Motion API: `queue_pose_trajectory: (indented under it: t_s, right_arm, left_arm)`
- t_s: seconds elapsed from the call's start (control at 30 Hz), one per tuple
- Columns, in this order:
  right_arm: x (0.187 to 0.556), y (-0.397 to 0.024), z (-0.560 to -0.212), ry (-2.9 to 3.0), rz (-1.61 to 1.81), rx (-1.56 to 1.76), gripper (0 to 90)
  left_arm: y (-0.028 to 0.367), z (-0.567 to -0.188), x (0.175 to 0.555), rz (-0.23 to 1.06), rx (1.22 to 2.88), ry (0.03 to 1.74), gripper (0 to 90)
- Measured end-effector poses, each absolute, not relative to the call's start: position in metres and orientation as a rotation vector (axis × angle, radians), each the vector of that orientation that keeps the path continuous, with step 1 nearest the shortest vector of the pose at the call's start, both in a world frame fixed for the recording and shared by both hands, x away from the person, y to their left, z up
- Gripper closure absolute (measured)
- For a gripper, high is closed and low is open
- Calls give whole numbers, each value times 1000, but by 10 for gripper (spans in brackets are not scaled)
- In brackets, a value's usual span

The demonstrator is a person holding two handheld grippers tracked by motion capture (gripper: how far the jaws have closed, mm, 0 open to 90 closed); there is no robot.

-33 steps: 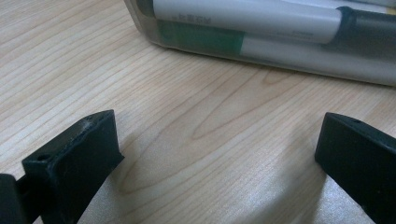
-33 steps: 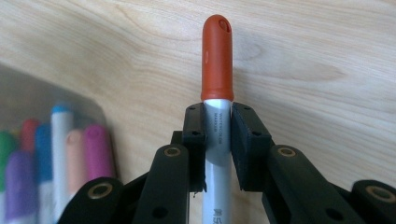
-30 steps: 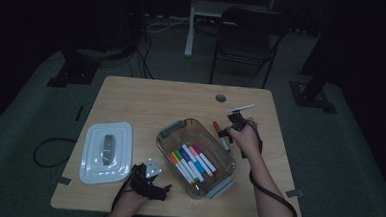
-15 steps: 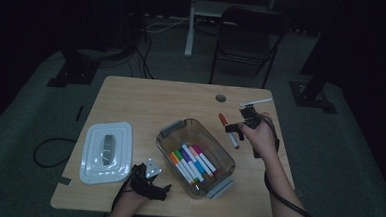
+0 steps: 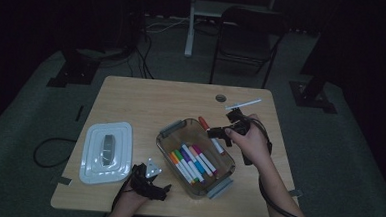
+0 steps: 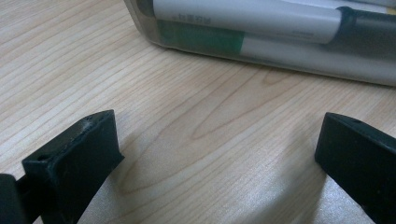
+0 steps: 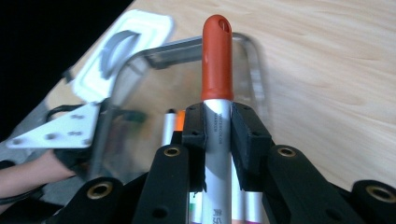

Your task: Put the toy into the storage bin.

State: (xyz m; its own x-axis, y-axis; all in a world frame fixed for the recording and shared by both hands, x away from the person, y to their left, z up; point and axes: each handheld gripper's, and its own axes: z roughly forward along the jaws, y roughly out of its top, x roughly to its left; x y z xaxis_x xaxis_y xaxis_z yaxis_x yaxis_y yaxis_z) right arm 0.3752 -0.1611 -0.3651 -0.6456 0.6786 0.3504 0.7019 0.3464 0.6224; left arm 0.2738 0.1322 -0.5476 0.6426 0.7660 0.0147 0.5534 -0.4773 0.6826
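High view looks down on a wooden table in a dark room; a clear box sits near the middle of it, with a row of colored markers lying side by side inside; the white lid of the box lies flat on the table to the left, apart from the box; a white stick lies near the far right edge of the table, and a small dark hole is just beside it.

Right gripper has its jaws squeezed tight on a red marker; the red cap sticks out past the jaws and points toward the box; from above, the right gripper is held up over the right side of the box, and the red marker is above the box's far rim.

Left gripper rests low near the front edge of the table, just left of the box; its jaws stand wide apart with nothing but bare wood between them; the box wall is close ahead.
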Motion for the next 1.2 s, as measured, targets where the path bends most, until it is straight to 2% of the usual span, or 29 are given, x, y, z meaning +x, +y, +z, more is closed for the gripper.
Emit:
queue_pose_trajectory:
  t_s: [0.23,0.67,0.9,1.1,1.2]
  right_arm:
    - [366,-133,-377,-2542,-1151,-1189,763]
    - [369,-66,-439,-2571,-881,-1100,763]
    - [374,-51,-461,-2606,-777,-1104,761]
    - [374,-49,-469,-2599,-747,-1087,684]
    - [372,-55,-460,-2610,-821,-1056,588]
  left_arm:
    - [132,-548,274,422,2209,1022,5]
    - [132,-548,274,422,2208,1022,5]
    - [132,-548,274,423,2206,1023,5]
    - [132,-548,274,423,2206,1022,5]
    - [132,-548,274,423,2208,1023,5]
